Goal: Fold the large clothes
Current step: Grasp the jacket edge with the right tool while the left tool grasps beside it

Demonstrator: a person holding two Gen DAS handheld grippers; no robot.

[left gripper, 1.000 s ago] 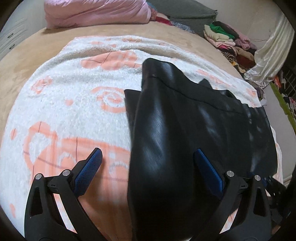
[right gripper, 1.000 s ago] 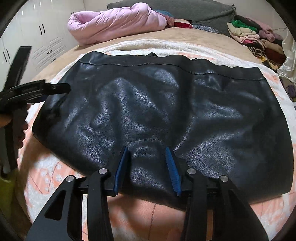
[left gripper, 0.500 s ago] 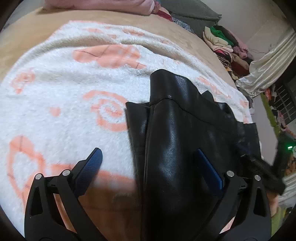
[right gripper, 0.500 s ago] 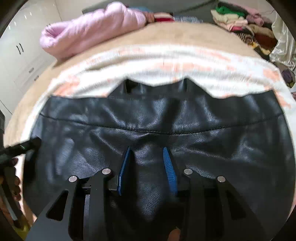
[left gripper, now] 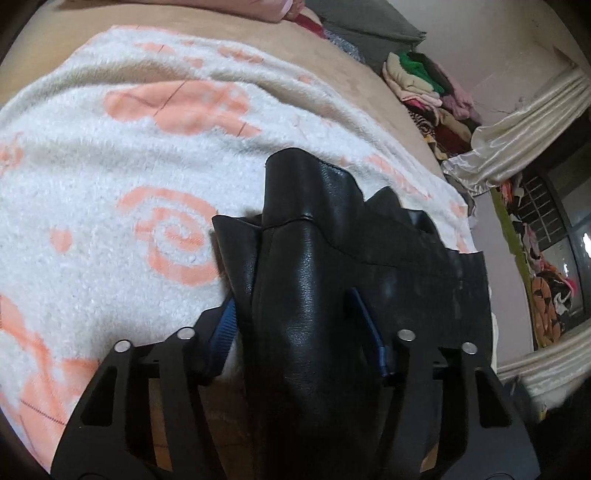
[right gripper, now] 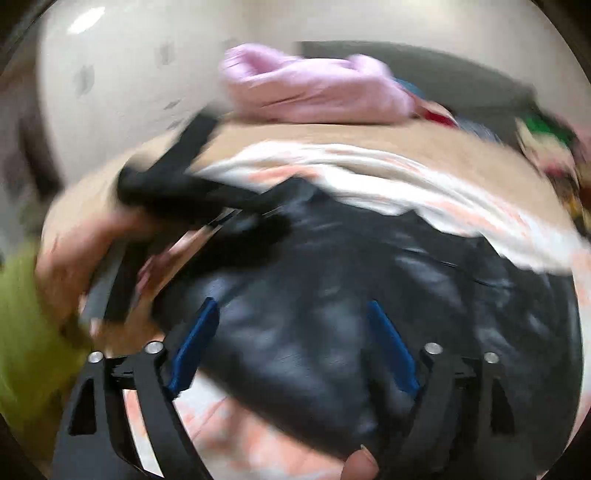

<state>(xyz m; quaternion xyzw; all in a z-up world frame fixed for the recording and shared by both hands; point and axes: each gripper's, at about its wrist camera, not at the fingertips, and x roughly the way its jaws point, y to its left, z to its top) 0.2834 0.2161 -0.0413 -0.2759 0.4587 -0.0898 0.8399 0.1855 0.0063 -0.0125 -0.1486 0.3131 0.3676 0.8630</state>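
A black leather garment (left gripper: 306,295) lies folded on a white and orange blanket (left gripper: 110,184) spread over the bed. In the left wrist view a raised fold of it runs up between the jaws of my left gripper (left gripper: 295,325). Those jaws are closing, and both blue pads touch the fold's sides. The right wrist view is blurred by motion. There my right gripper (right gripper: 291,339) hovers over the garment (right gripper: 332,295) with its jaws opening wide, the pads apart from the leather. The left gripper (right gripper: 258,218) shows there at the garment's left end, held by a hand in a green sleeve.
A pink quilt (right gripper: 314,88) and a grey pillow (left gripper: 362,26) lie at the far end of the tan bed. A pile of folded clothes (left gripper: 424,85) sits at the far right, beside a cream curtain (left gripper: 517,136). White cupboards stand to the left.
My left jaws have narrowed from wide open onto the raised fold. My right jaws, narrow over the leather before, have spread wide, and that gripper has swung fast, blurring its view.
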